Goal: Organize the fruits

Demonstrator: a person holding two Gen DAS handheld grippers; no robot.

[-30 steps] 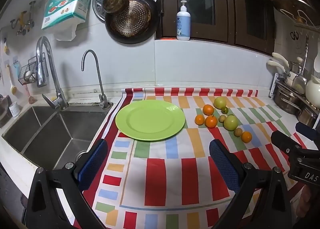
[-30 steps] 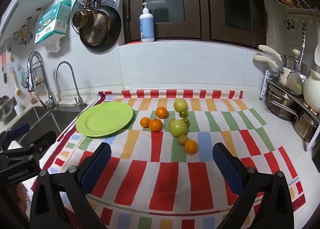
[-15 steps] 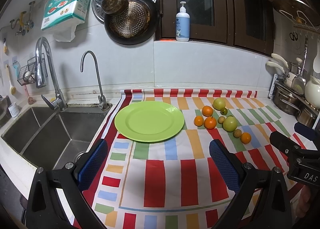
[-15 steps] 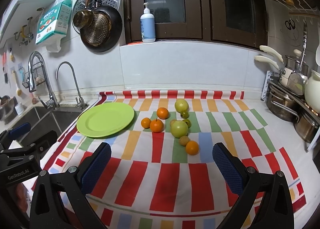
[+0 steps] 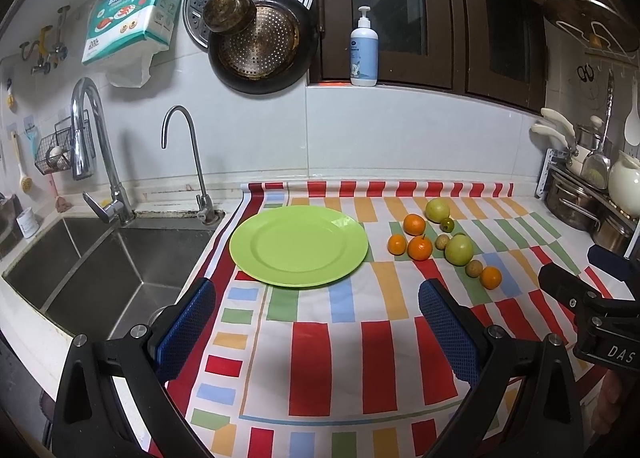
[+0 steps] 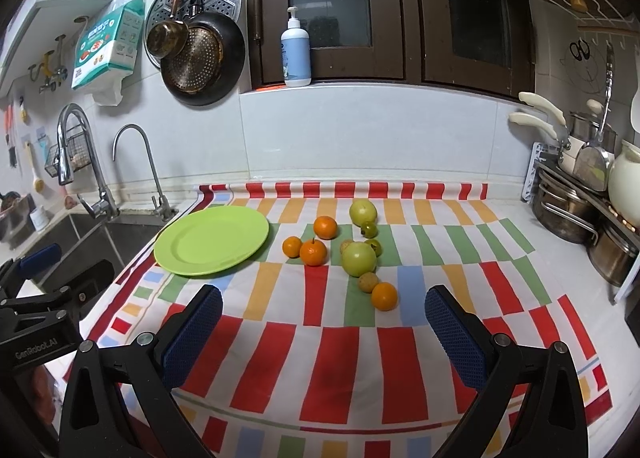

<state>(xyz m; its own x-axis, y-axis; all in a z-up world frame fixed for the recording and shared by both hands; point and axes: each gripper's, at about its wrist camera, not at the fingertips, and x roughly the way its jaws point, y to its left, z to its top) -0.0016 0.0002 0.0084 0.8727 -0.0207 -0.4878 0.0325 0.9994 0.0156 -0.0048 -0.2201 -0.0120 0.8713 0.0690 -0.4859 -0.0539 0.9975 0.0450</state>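
While fruits cluster beside plate, sink flanks it.

Plate lime green, plain. Cloth on tabletop: white w/ red, orange, green, blue stripes & blocks. Fruits: four oranges bright orange, two big ones yellow-green. Tongs pads blue mesh, frames black. Pump bottle pale blue, white cap.
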